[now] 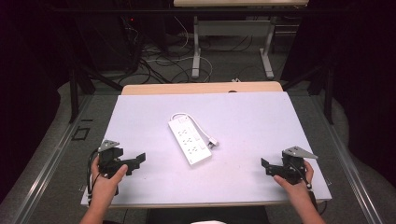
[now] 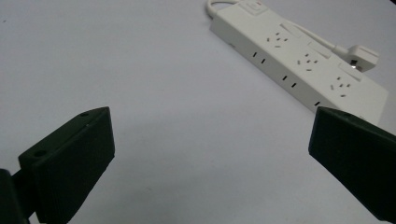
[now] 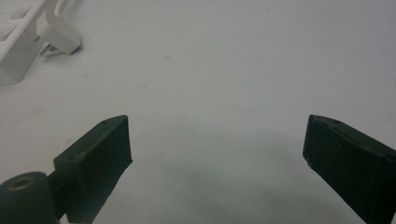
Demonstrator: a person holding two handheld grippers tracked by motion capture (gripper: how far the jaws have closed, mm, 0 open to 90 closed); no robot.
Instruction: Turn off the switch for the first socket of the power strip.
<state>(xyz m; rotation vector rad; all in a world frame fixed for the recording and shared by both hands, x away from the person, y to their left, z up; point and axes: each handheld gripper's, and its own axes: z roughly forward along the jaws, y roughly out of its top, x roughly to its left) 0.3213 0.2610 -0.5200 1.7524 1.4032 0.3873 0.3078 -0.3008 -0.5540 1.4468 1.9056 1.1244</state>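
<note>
Power strip (image 1: 189,140), white, lying flat near the middle of the pale worktop (image 1: 243,126), running on a slant from far left to near right. Showing three rows of sockets on its top face, with a switch at the far end. Its white cable (image 1: 198,125) looping out of the far end and running down along the right side. Ending in a white plug (image 1: 212,143) resting on the worktop just beside the strip's right edge, near its closer end.

Left tool (image 1: 135,161) being held in the left hand (image 1: 106,179) near the front left corner of the worktop, jaws standing wide apart and gripping nothing. Pointing toward the strip but staying well apart from it. In the left gripper view, power strip (image 2: 299,58) lying ahead and to the upper right, plug (image 2: 362,56) sitting beyond its far edge, bare worktop (image 2: 163,84) between the two black jaws.

Right tool (image 1: 267,165) being held in the right hand (image 1: 294,182) near the front right corner, jaws likewise spread wide with nothing between them. Also well apart from the strip. In the right gripper view, plug (image 3: 58,35) and a corner of the power strip (image 3: 18,51) sitting at the upper left, plain worktop (image 3: 224,84) lying between the jaws.
</note>
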